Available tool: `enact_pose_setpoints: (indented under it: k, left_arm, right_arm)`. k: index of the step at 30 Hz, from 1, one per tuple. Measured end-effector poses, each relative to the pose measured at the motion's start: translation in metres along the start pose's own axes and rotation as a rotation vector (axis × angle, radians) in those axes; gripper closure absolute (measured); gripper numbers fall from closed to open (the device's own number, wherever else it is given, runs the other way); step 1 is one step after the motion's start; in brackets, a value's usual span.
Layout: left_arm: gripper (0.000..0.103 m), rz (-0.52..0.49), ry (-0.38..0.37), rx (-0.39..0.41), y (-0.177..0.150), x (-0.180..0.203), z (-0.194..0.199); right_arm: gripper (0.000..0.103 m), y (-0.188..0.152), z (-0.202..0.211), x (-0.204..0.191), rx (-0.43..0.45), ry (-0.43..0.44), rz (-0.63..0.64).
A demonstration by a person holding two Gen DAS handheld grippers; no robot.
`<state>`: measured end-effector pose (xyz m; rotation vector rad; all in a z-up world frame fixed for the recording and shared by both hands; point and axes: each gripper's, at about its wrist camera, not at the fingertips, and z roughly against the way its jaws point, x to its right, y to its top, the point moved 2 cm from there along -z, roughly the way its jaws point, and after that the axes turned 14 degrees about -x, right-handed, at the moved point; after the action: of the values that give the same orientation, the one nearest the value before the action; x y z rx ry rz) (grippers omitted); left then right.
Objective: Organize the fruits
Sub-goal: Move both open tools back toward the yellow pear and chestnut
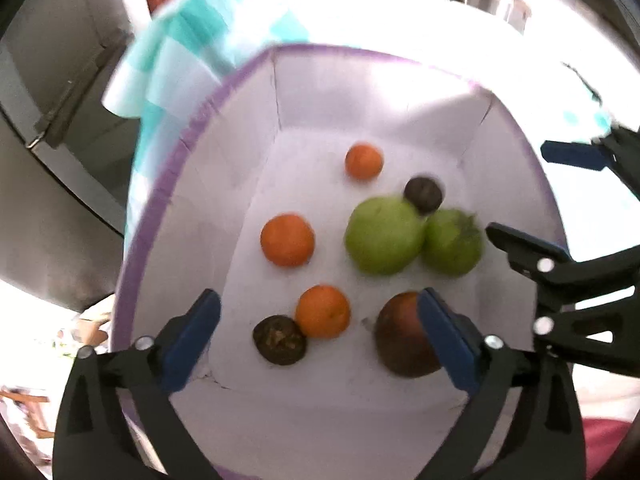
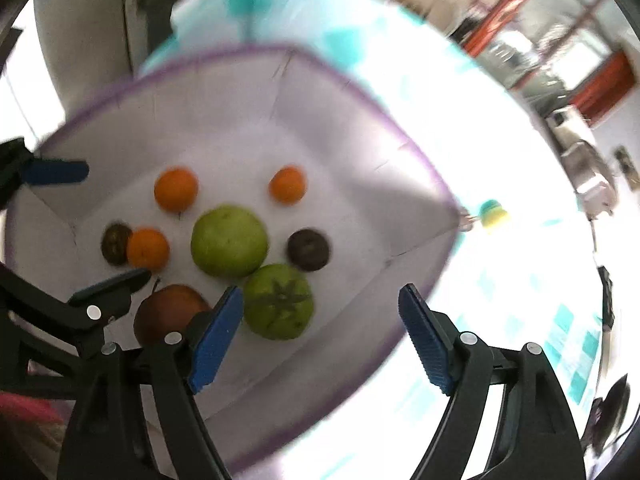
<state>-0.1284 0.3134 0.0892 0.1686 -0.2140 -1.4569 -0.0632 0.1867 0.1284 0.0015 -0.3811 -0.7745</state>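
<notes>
Left wrist: left gripper (image 1: 318,332) spread wide, empty, above white bin (image 1: 240,92). Beneath it: orange (image 1: 322,311), dark fruit (image 1: 280,339), brown fruit (image 1: 402,334). Right wrist: right gripper (image 2: 320,322) spread wide, empty, above the bin's near corner; green fruit (image 2: 278,301) just beside its left finger.

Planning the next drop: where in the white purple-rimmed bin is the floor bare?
White purple-rimmed fabric bin: floor is bare along the far wall behind the small far orange, and along the near wall below the reddish-brown apple. Crowded in the middle: two green round fruits touching, with a dark round fruit against them.
</notes>
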Motion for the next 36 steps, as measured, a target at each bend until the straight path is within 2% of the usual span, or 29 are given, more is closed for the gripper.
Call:
enact_pose_setpoints:
  k: [2, 6, 10, 14, 17, 21, 23, 27, 31, 36]
  left_arm:
    - [0.004, 0.001, 0.046, 0.032, -0.006, 0.007, 0.011]
    - [0.004, 0.014, 0.095, 0.097, 0.001, 0.023, 0.033]
    - [0.004, 0.084, 0.125, 0.163, 0.001, 0.043, 0.062]
    - [0.003, 0.217, 0.141, 0.23, -0.011, 0.085, 0.086]
    - [0.002, 0.21, 0.116, 0.276, -0.028, 0.136, 0.103]
    - [0.002, 0.157, 0.08, 0.279, -0.05, 0.212, 0.098]
    - [0.002, 0.113, 0.063, 0.239, -0.059, 0.249, 0.085]
    - [0.002, 0.027, 0.062, 0.175, -0.065, 0.298, 0.071]
    - [0.002, -0.03, 0.066, 0.151, -0.061, 0.331, 0.061]
    - [0.002, -0.031, 0.041, 0.082, -0.04, 0.346, 0.028]
  right_arm:
    - [0.016, -0.008, 0.016, 0.011, 0.061, 0.028, -0.055]
    - [0.016, -0.021, 0.044, 0.038, 0.175, 0.096, -0.145]
    - [0.016, -0.048, 0.054, 0.062, 0.226, 0.113, -0.163]
    - [0.016, -0.114, 0.06, 0.1, 0.241, 0.116, -0.162]
    - [0.016, -0.152, 0.044, 0.137, 0.235, 0.151, -0.22]
    - [0.016, -0.208, 0.025, 0.183, 0.194, 0.194, -0.307]
    - [0.016, -0.231, 0.017, 0.196, 0.186, 0.202, -0.319]
    - [0.016, -0.275, 0.0, 0.224, 0.145, 0.237, -0.371]
    - [0.016, -0.297, -0.014, 0.241, 0.135, 0.282, -0.419]
    - [0.016, -0.308, -0.04, 0.255, 0.089, 0.297, -0.445]
